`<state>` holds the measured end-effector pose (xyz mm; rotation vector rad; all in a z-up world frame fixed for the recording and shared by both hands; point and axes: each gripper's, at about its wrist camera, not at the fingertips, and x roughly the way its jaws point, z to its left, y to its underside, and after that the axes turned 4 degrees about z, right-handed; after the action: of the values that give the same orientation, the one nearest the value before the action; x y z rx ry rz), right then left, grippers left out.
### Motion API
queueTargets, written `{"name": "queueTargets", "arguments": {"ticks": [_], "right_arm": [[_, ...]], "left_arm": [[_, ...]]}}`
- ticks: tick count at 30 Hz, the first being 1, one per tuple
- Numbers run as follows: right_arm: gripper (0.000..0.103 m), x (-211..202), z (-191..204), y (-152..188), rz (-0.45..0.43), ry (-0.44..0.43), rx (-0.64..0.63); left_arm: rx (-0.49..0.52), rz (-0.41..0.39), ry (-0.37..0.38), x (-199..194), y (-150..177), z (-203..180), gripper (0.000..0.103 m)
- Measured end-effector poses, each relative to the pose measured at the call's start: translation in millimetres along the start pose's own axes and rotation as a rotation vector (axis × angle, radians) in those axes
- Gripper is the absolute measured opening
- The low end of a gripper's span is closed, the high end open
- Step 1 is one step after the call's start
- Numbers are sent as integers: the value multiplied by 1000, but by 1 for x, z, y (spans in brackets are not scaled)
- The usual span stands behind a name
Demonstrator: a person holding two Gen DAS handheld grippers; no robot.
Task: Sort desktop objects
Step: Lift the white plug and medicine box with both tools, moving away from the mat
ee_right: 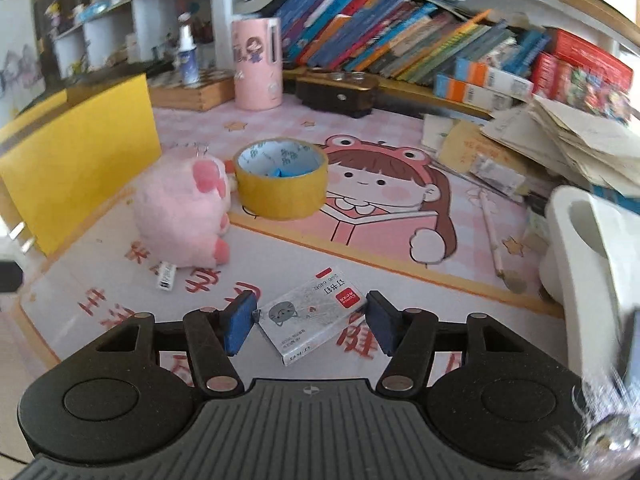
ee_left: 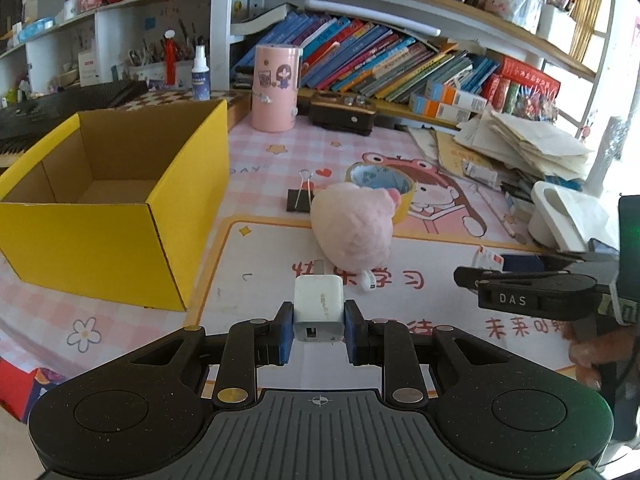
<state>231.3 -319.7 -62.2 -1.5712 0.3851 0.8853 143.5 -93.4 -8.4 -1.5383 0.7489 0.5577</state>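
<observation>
The yellow cardboard box (ee_left: 116,208) stands open-topped at the left of the desk and looks like the likely bin for sorting. Its walls are light, thin card; do not knock them, since the box would probably slide on the printed desk mat (ee_left: 248,152).

The pink plush toy (ee_right: 180,212) lies mid-mat, touching the tape roll. Judge it light and soft: it will compress, so take it across the body, not by a paw. A white sewn tag (ee_right: 166,276) lies at its base; its print is too small to read.

The roll of yellow tape (ee_right: 280,184) stands on its flat side. It is a stiff ring with a printed white core; grip across the wall or through the centre.

The staple box (ee_right: 308,312) lies flat between the pads of your right gripper (ee_right: 310,322). The left pad is at its corner, the right pad stands clear, so the jaws are open around it, not yet clamped. It is small thin card, dense for its size, and crushable. It bears a red logo patch, the characters 订书钉, a grey cat face and "24/6".

The white USB charger (ee_left: 319,308) is clamped by its two flat sides in your left gripper (ee_left: 319,330), held off the mat with its port facing the camera. Hard, smooth plastic: treat it as slippery.

The black binder clip (ee_left: 299,199) lies behind the toy. Rigid steel; take it by the body.

"DAS" is legible on the right gripper's finger in the left wrist view.
</observation>
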Motion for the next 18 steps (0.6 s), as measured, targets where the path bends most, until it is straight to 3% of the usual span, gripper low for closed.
{"name": "queueTargets", "arguments": {"ticks": [8, 18], "right_arm": [[57, -45, 24, 4, 28, 2, 94], [57, -90, 70, 21, -27, 4, 68]], "left_arm": [[-4, -31, 45, -11, 9, 6, 24], [31, -74, 103, -31, 18, 23, 24]]}}
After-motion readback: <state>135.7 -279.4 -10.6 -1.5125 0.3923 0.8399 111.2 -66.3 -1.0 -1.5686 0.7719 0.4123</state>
